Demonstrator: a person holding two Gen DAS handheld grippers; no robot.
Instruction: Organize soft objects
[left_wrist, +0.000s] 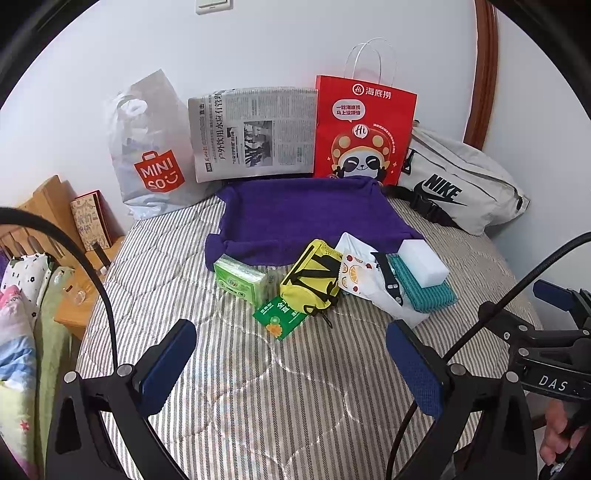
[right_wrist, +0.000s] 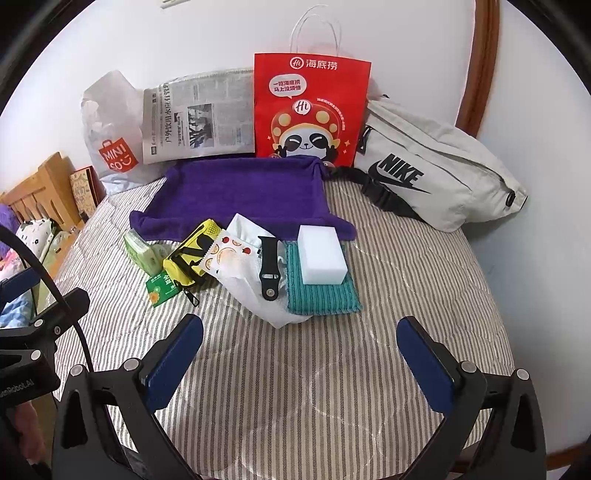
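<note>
A purple towel (left_wrist: 306, 218) (right_wrist: 243, 192) lies spread on the striped bed. Along its near edge sit a green tissue pack (left_wrist: 242, 277) (right_wrist: 138, 253), a green sachet (left_wrist: 279, 317), a yellow pouch (left_wrist: 312, 277) (right_wrist: 188, 258), a fruit-print wipe packet (left_wrist: 356, 273) (right_wrist: 225, 254), a black watch strap (right_wrist: 269, 267), a white sponge block (left_wrist: 424, 264) (right_wrist: 321, 260) and a teal cloth (right_wrist: 321, 291). My left gripper (left_wrist: 291, 363) hovers open in front of the pile, empty. My right gripper (right_wrist: 301, 363) is open too, nothing between its fingers.
Against the wall stand a Miniso plastic bag (left_wrist: 155, 158), a newspaper (left_wrist: 251, 133), a red paper bag (left_wrist: 364, 129) and a grey Nike waist bag (left_wrist: 454, 184). A wooden nightstand (left_wrist: 74, 295) and patterned bedding (left_wrist: 18, 314) are at the left.
</note>
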